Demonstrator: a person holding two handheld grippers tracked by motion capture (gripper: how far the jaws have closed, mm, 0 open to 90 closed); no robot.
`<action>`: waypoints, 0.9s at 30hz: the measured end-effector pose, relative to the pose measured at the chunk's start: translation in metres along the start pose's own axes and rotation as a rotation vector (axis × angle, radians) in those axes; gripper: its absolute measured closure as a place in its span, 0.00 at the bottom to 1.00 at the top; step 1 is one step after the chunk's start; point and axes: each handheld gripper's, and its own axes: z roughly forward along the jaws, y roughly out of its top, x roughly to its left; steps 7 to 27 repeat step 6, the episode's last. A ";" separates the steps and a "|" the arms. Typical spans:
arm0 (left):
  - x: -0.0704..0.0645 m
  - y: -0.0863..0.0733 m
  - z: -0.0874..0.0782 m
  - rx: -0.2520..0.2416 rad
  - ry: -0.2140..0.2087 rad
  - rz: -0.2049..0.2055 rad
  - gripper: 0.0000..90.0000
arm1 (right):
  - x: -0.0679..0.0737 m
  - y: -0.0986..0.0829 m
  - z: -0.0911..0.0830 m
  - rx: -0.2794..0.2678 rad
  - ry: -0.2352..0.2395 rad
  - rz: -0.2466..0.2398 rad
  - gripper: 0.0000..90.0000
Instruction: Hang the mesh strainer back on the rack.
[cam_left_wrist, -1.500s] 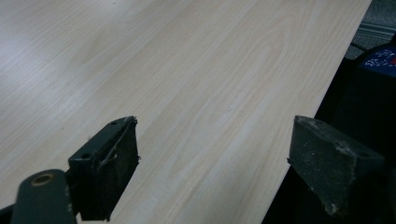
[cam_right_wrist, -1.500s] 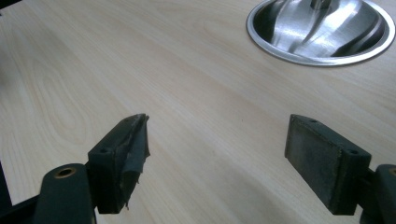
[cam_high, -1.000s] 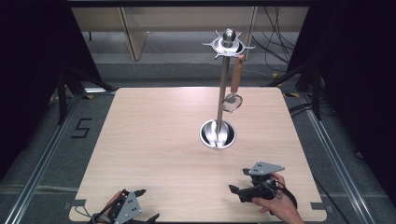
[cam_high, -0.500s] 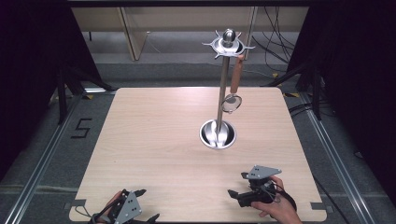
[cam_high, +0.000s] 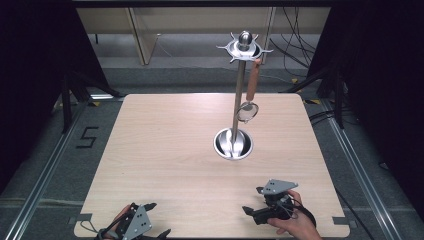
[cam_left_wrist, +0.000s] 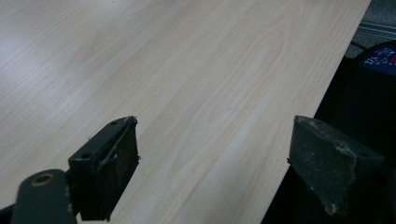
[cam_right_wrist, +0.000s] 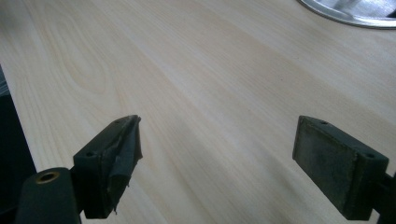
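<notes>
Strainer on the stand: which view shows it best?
High view. The strainer hangs whole there by its brown handle from the rack atop the stand. The right gripper view catches just the rim of the stand's base at its top edge; the left gripper view looks along the bare table.

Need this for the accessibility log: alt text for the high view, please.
A steel utensil stand rises from its round base on the far right part of a light wooden table, with one wooden-handled strainer hanging from its top ring. At the near edge, the left gripper and right gripper rest low, holding nothing.
</notes>
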 end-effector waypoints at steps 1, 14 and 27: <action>0.000 0.000 0.000 -0.001 -0.002 -0.003 0.17 | 0.000 0.000 0.000 0.000 0.000 0.000 0.18; 0.000 0.000 0.000 0.000 -0.001 -0.002 0.17 | 0.000 0.000 0.001 0.002 0.007 -0.002 0.18; 0.000 0.000 0.000 0.000 -0.001 -0.002 0.17 | 0.000 0.000 0.001 0.002 0.007 -0.002 0.18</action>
